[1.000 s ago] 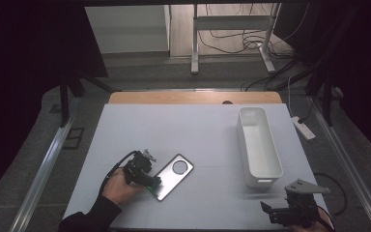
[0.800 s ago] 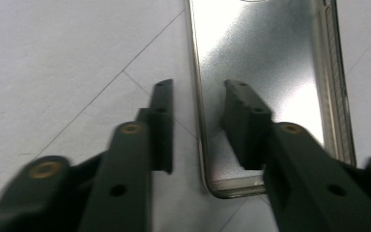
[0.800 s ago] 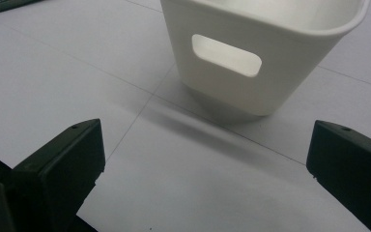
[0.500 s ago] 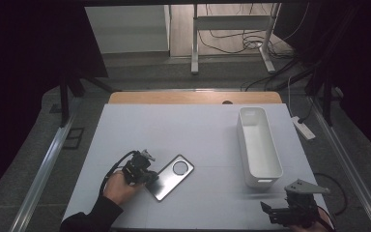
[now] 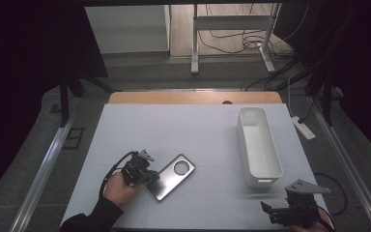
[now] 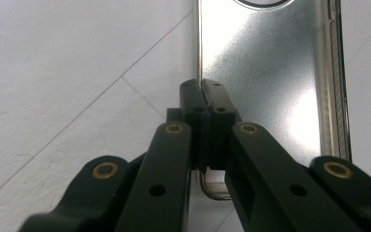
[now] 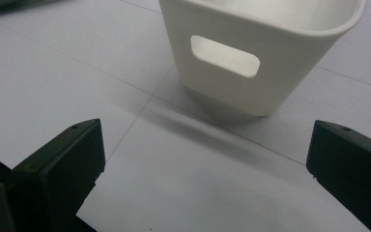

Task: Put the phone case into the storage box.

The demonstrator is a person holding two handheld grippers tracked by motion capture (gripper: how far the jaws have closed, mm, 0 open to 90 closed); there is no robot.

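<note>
The phone case lies flat on the white tabletop, left of centre and near the front edge, a thin, shiny shell with a round camera cut-out that looks light, slightly flexible and slippery, best taken by its raised rim. The left gripper is clenched right on that long edge, jaws pressed together over the rim. Off to the right, the right gripper sits spread wide, facing the white bin.

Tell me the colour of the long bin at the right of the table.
White. The bin shows it best in the right gripper view.
</note>
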